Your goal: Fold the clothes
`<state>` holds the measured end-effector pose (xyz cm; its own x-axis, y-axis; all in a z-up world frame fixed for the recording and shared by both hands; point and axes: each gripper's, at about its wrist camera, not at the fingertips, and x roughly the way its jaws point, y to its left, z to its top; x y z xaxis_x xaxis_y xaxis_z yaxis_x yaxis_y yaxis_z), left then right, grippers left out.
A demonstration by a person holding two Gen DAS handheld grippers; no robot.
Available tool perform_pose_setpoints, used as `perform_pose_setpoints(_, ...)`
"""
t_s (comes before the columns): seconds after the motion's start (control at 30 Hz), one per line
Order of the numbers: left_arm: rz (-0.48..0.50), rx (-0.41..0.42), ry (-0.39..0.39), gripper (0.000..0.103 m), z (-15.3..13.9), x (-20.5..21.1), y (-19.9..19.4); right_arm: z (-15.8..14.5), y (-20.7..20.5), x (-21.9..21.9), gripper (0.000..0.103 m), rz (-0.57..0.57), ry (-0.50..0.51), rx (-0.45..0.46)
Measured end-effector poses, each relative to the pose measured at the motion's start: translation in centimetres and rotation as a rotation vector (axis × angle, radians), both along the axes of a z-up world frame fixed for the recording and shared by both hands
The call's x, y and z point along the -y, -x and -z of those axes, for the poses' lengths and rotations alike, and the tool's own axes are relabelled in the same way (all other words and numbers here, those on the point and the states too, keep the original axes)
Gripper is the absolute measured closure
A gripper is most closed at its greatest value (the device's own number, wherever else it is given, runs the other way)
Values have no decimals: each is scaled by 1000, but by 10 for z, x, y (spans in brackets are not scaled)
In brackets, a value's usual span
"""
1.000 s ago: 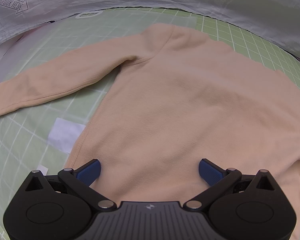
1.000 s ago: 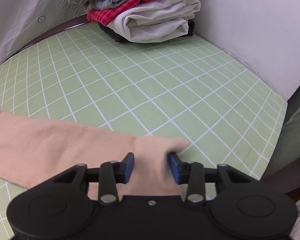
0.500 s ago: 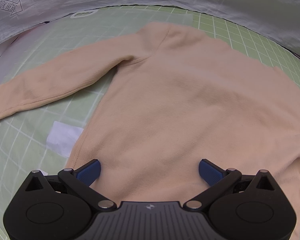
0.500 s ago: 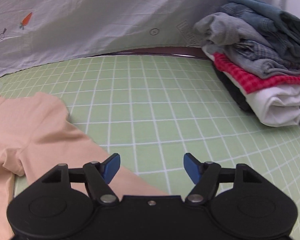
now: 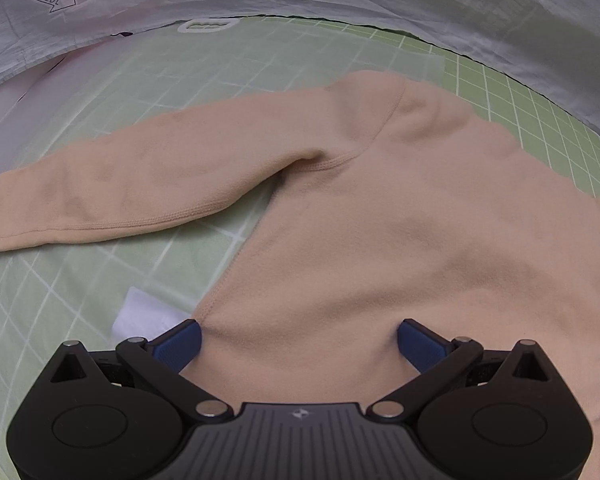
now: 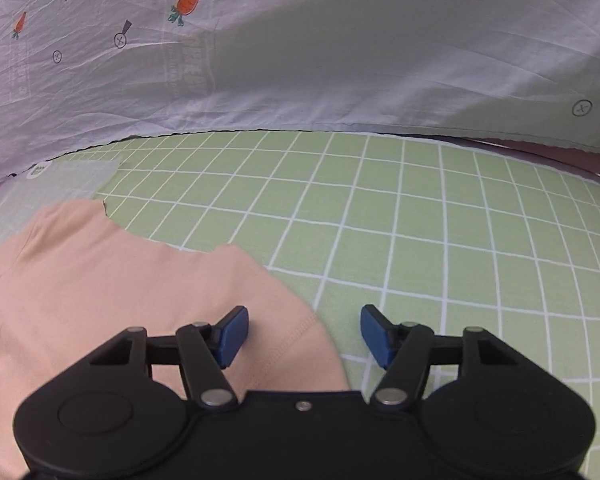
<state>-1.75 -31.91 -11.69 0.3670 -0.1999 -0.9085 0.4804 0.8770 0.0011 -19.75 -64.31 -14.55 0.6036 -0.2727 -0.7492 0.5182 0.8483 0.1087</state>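
Note:
A peach long-sleeved sweater (image 5: 380, 220) lies flat on the green grid mat (image 5: 60, 280). One sleeve (image 5: 120, 196) stretches out to the left. My left gripper (image 5: 299, 340) hangs open and wide over the lower left part of the body, near the side seam, gripping nothing. In the right wrist view the sweater (image 6: 120, 280) fills the lower left. My right gripper (image 6: 304, 334) hovers over its rounded right edge. Its jaws are closing, with that edge below the gap and the pads clear of the cloth.
A white sheet printed with carrots (image 6: 300, 60) hangs along the far edge of the mat (image 6: 420, 220). A white paper patch (image 5: 140, 316) lies beside the left fingertip. A translucent film (image 6: 72, 180) covers the mat's far left.
My right gripper let go of the sleeve cuff and swung left, away from the pile of folded clothes, to the sweater's edge. The left gripper shifted slightly along the hem and stayed open.

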Motion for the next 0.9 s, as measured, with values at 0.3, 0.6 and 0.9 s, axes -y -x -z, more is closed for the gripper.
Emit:
perform_pose_setpoints(0.3,18,0,14,0,1,7,-10,0,-20,5,95,-194,72,5)
perform_pose_setpoints(0.6,0,25,28,0,3,11,-9,11,-60,27,92,-127,94,68)
perform_pose_setpoints(0.9,-2,21,32,0,4,10,-10,-10,-13,23,23,136,66,26)
